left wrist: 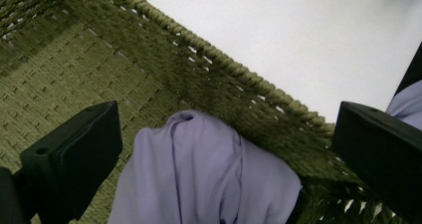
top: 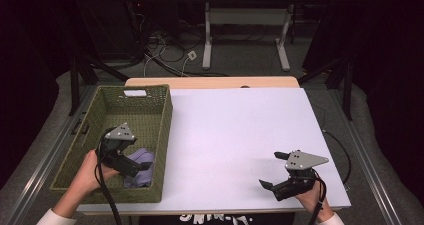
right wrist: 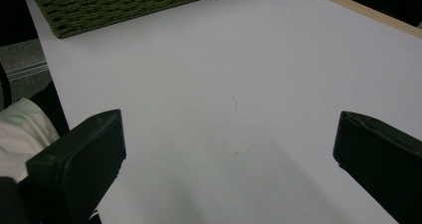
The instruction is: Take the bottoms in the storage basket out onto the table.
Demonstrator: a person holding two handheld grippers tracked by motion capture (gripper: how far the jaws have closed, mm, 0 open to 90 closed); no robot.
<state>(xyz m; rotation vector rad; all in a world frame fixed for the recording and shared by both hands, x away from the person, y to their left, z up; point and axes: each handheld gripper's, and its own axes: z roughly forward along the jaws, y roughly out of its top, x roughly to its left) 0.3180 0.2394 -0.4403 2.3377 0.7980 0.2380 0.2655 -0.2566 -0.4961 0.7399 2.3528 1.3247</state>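
The left tool hangs over the near end of the basket, jaws wide, with the lilac cloth lying between them against the basket's right wall. If the cloth is being dropped, lift straight up so neither jaw snags a fold; if it is being picked up, go lower and close on the thick bunch. The right tool hovers wide and empty over the white worktop, well apart.
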